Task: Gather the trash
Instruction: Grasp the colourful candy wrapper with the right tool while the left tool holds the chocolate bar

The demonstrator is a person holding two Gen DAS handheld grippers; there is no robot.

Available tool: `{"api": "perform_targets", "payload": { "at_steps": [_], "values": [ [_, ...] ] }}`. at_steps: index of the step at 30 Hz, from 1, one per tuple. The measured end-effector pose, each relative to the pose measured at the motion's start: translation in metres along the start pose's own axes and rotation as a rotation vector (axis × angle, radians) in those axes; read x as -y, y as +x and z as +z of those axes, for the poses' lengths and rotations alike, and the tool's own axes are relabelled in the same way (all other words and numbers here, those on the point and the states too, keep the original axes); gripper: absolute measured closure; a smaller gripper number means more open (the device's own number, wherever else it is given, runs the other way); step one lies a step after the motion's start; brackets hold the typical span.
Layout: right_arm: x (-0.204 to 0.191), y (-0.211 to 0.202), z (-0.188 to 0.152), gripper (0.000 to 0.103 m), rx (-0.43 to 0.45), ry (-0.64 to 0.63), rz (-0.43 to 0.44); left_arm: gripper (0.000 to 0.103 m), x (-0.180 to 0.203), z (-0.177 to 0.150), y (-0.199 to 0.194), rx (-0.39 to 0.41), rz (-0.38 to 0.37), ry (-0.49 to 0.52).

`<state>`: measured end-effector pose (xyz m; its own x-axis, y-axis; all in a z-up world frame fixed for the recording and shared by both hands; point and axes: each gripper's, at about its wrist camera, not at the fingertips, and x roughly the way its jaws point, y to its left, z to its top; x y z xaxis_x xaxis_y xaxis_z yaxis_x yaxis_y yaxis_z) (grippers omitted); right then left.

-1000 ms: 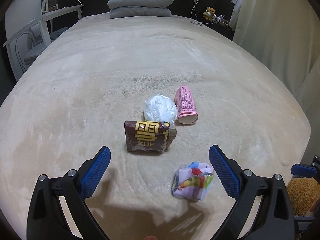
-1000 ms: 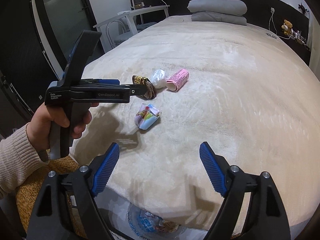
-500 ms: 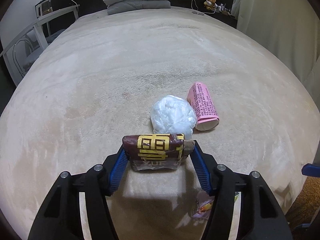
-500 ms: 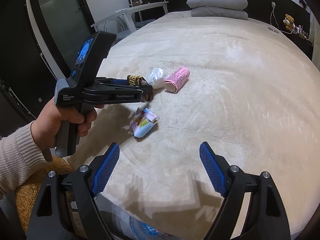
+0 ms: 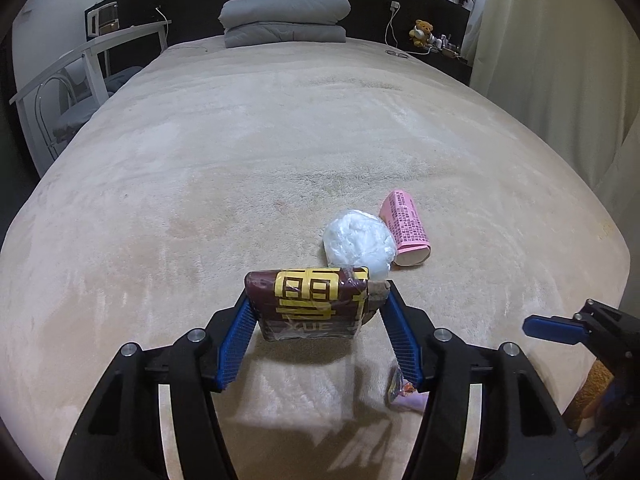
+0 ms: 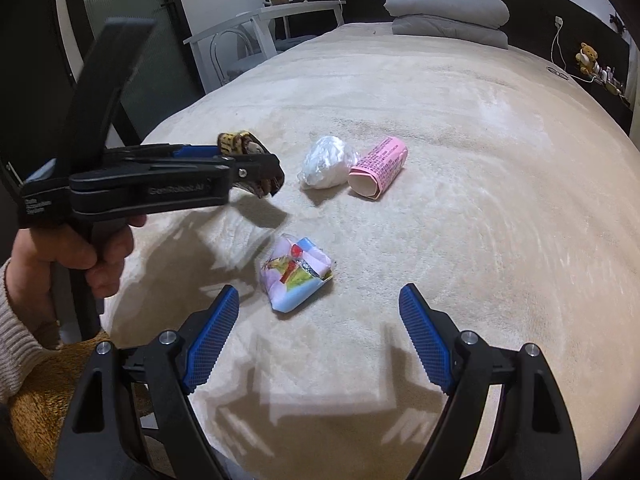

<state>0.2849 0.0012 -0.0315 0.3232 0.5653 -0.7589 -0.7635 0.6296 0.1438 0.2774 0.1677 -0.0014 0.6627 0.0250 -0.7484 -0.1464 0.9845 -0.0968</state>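
My left gripper [image 5: 316, 300] is shut on a dark brown snack packet with yellow print [image 5: 310, 304] and holds it above the beige bed; the packet also shows in the right wrist view [image 6: 248, 148]. A white crumpled plastic ball [image 5: 358, 242] and a pink paper tube [image 5: 406, 226] lie just beyond it. A colourful crumpled wrapper [image 6: 296, 272] lies on the bed just ahead of my right gripper [image 6: 320, 312], which is open and empty above the bed's near edge.
The beige plush bed [image 5: 240, 152] fills both views. Grey folded pillows [image 5: 284, 20] lie at the headboard. A white desk and chair [image 5: 72, 80] stand to the left, a curtain [image 5: 560, 60] to the right. An orange fuzzy thing [image 6: 36, 412] lies below the bed edge.
My left gripper closed on the brown packet and lifted it off the bed. My right gripper moved forward toward the colourful wrapper and stayed open.
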Motion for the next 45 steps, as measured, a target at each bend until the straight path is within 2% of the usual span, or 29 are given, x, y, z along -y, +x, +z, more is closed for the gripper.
{"api": "perform_targets", "payload": {
  "at_steps": [5, 11, 18, 19, 20, 21, 22, 26, 33, 38, 45],
  "values": [
    [-0.011, 0.028, 0.005, 0.022, -0.017, -0.025, -0.023, 0.043, -0.011, -0.006, -0.015, 0.023, -0.004, -0.015],
    [-0.029, 0.061, 0.007, 0.022, -0.037, -0.074, -0.099, 0.043, -0.033, -0.012, -0.03, 0.044, 0.004, -0.055],
    [-0.037, 0.078, 0.006, 0.022, -0.034, -0.136, -0.181, 0.043, -0.051, -0.02, -0.037, 0.047, 0.01, -0.106],
    [-0.037, 0.078, 0.007, 0.026, -0.032, -0.132, -0.179, 0.043, -0.053, -0.02, -0.038, 0.048, 0.009, -0.112],
    [-0.037, 0.077, 0.007, 0.038, -0.027, -0.136, -0.185, 0.043, -0.055, -0.022, -0.039, 0.049, 0.009, -0.116],
    [-0.038, 0.077, 0.007, 0.045, -0.02, -0.145, -0.197, 0.043, -0.056, -0.022, -0.04, 0.05, 0.01, -0.121],
    [-0.039, 0.076, 0.007, 0.046, -0.017, -0.154, -0.206, 0.043, -0.057, -0.023, -0.04, 0.05, 0.008, -0.128],
    [-0.034, 0.072, 0.006, 0.046, -0.012, -0.152, -0.203, 0.043, -0.057, -0.023, -0.048, 0.069, 0.003, -0.141],
    [-0.025, 0.04, -0.001, 0.046, 0.034, -0.125, -0.195, 0.043, -0.047, -0.026, -0.059, 0.096, -0.012, -0.165],
    [-0.017, 0.012, -0.011, 0.046, 0.067, -0.088, -0.193, 0.043, -0.026, -0.033, -0.066, 0.116, -0.019, -0.136],
    [-0.007, -0.028, -0.033, 0.046, 0.106, -0.059, -0.212, 0.043, 0.007, -0.053, -0.087, 0.183, -0.089, -0.135]
  ]
}}
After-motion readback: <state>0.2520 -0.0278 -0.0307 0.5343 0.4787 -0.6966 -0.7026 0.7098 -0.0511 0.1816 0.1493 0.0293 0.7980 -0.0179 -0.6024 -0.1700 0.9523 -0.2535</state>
